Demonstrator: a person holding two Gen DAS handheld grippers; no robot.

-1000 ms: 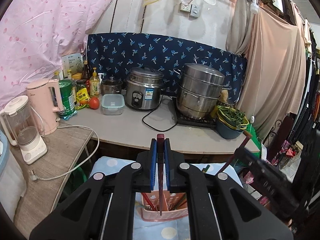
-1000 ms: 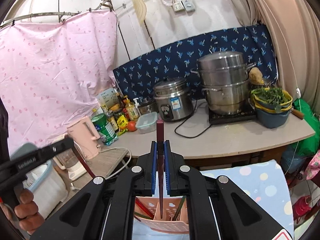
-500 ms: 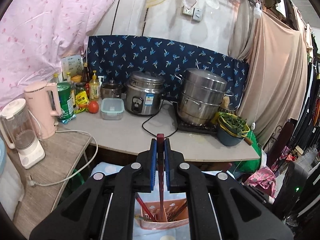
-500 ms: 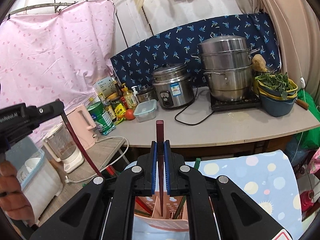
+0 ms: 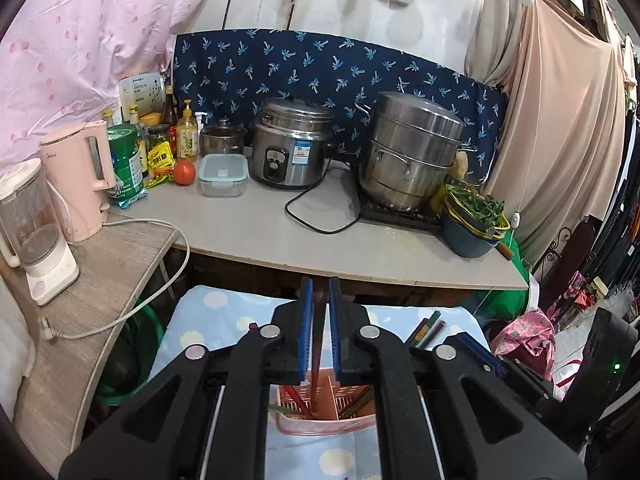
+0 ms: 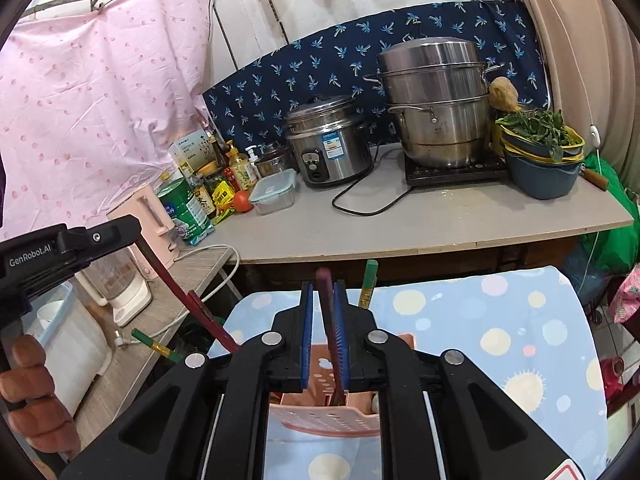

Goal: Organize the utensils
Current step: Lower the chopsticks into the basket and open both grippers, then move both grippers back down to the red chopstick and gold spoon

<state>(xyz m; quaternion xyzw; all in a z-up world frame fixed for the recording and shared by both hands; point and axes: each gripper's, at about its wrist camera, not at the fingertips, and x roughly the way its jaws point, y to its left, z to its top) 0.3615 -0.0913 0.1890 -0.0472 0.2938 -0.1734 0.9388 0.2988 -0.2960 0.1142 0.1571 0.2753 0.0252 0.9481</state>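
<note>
Right wrist view: pink utensil basket [image 6: 320, 414] holds dark red chopsticks [image 6: 334, 336].

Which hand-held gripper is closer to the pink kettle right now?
Left. The left hand-held gripper is above the pink basket on the side toward the pink kettle; the right hand-held gripper is above the same basket, on the side away from it.

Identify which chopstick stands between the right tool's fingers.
The dark red chopstick, leaning in the pink basket; the green-tipped chopstick stands beyond the fingers.
</note>
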